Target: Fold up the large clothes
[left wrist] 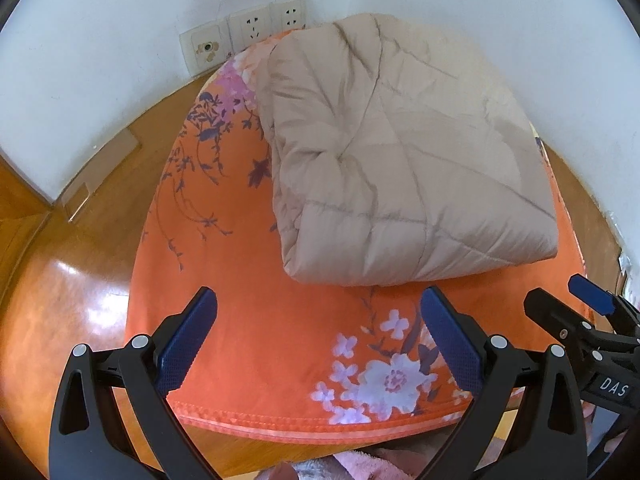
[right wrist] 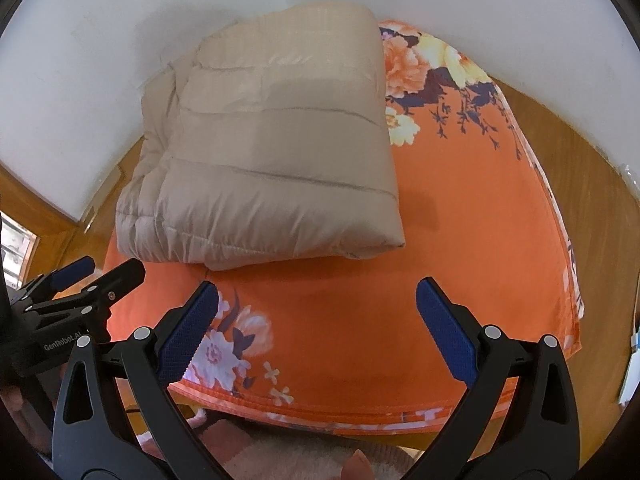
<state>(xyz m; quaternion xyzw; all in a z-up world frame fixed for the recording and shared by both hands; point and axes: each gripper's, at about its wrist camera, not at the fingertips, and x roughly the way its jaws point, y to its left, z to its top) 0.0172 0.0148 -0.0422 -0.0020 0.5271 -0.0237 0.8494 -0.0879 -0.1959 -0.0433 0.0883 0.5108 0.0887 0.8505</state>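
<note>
The folded beige padded jacket [left wrist: 400, 152] seemingly lies lengthwise toward the wall, both grippers' fingers [left wrist: 188, 340] released.

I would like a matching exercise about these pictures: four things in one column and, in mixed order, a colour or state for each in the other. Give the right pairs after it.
Things:
1. padded jacket
2. table cloth
3. left gripper
4. wall sockets

Descriptions:
A. white, on the wall behind the table
B. open, holding nothing
C. beige, folded into a bundle
D. orange with flowers

Right pairs: 1-C, 2-D, 3-B, 4-A

The right gripper is open and empty too.
</note>
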